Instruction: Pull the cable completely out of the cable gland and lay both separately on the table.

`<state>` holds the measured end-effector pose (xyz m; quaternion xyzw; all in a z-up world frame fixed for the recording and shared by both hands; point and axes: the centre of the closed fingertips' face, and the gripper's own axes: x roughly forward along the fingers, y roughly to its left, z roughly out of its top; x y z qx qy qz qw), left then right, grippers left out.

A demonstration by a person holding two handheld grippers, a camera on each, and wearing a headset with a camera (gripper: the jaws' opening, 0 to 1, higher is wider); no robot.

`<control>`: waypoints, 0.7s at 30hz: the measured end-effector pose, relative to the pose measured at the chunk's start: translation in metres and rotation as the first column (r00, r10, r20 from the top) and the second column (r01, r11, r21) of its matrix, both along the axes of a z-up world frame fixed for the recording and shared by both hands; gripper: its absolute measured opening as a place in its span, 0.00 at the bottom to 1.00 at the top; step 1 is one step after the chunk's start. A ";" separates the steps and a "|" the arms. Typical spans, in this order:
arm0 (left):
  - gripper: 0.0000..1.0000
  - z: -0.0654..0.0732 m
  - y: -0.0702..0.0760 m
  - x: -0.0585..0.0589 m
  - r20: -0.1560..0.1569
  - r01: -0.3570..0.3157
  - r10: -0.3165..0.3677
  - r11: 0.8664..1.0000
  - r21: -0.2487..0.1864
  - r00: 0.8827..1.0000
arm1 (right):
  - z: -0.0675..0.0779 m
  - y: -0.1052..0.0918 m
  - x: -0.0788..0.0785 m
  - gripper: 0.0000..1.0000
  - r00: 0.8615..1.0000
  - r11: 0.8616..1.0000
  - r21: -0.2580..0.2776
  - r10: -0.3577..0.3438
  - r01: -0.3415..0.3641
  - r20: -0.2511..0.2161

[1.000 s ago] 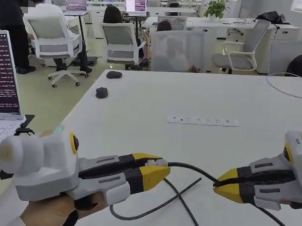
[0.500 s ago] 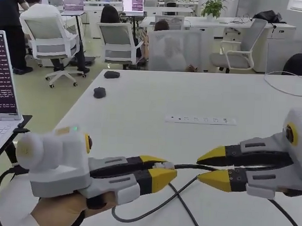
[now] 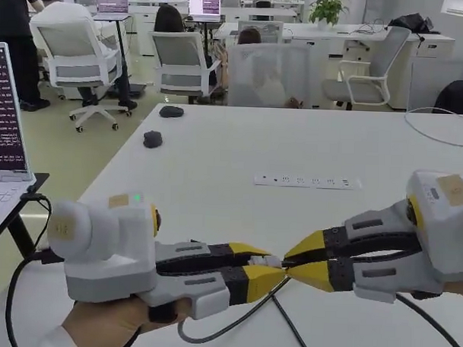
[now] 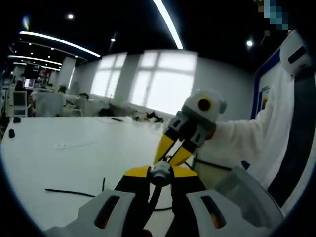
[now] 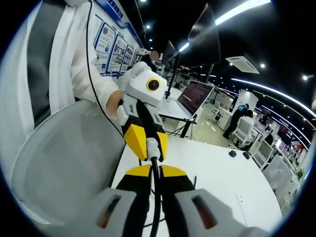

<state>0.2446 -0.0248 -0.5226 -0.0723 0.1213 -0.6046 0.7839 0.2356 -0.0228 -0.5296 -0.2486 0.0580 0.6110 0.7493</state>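
R gripper [image 3: 291, 265] has come in leftward, jaws now pinched on the black cable [image 5: 156, 197] right beside the cable gland [image 3: 263, 261], which L gripper [image 3: 272, 266] clamps at its tips, gland axis in line w/ both grippers, cable end facing R, held above the white table [image 3: 216, 165].

Head cam sits up high, aimed forward and down across the table [image 3: 217, 150], office off at 12 o'clock. Left gripper [image 3: 268, 269] cam looks close along its jaws toward 3 o'clock; right gripper [image 3: 291, 268] cam stares back toward 9. All three catch the gland [image 4: 160, 173] and cable [image 5: 157, 192] where tips meet.
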 end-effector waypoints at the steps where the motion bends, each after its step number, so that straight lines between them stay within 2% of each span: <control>1: 0.16 0.000 0.001 0.000 -0.003 -0.001 0.001 1.000 -0.004 1.000 | 0.000 0.000 0.000 0.05 1.000 1.000 0.003 0.001 -0.001 -0.001; 14: 0.16 0.003 0.000 0.003 0.002 -0.001 0.001 1.000 -0.017 1.000 | 0.002 -0.001 0.003 0.03 1.000 1.000 0.031 -0.005 0.006 -0.009; 21: 0.16 0.004 0.006 0.006 0.001 -0.015 0.015 1.000 -0.019 1.000 | 0.000 -0.003 0.007 0.03 1.000 0.999 0.042 -0.022 0.022 -0.015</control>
